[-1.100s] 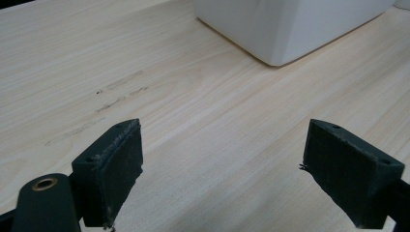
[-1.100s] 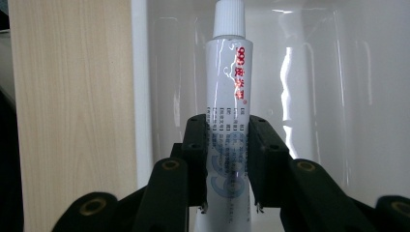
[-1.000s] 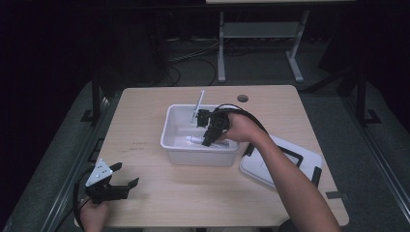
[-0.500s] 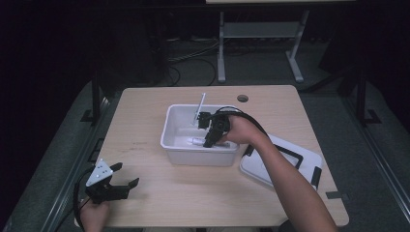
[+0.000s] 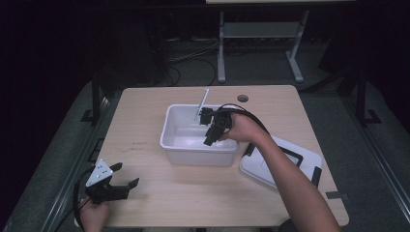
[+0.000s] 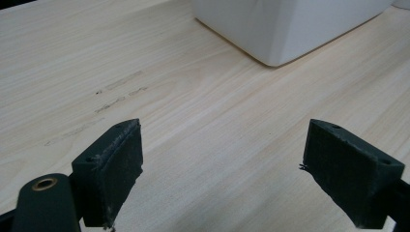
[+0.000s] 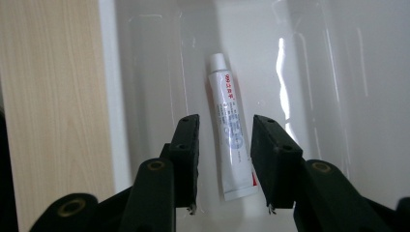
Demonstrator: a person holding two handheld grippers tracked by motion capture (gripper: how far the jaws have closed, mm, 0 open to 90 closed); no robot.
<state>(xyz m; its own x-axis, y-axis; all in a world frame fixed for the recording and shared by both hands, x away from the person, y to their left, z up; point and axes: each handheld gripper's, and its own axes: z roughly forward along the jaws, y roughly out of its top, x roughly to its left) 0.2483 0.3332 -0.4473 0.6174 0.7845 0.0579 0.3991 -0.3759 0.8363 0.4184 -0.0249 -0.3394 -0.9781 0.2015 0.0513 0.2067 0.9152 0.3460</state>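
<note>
Our right hand-held gripper hangs over the white plastic bin in the middle of the tabletop, pointing down into it. Its jaws have just been opening and now stand apart, one on each side of a small white tube without pressing on it. We see the tube lying flat on the bin's floor, close to one wall, its white cap pointing away from the jaws and its flat crimped end, with a bit of red at the corner, lying just below them. Blue and red print runs along its body.

In the high view the right hand-held gripper sits inside the bin's rim, and a thin white stick leans up out of the bin at its far side. The bin's white lid with black clips lies on the tabletop just beside the bin, under our right forearm.

Our left hand-held gripper rests near the tabletop's near left corner, well apart from the bin. Its jaws are spread wide with only bare wood between them; in the left gripper view a corner of the bin shows ahead.
</note>
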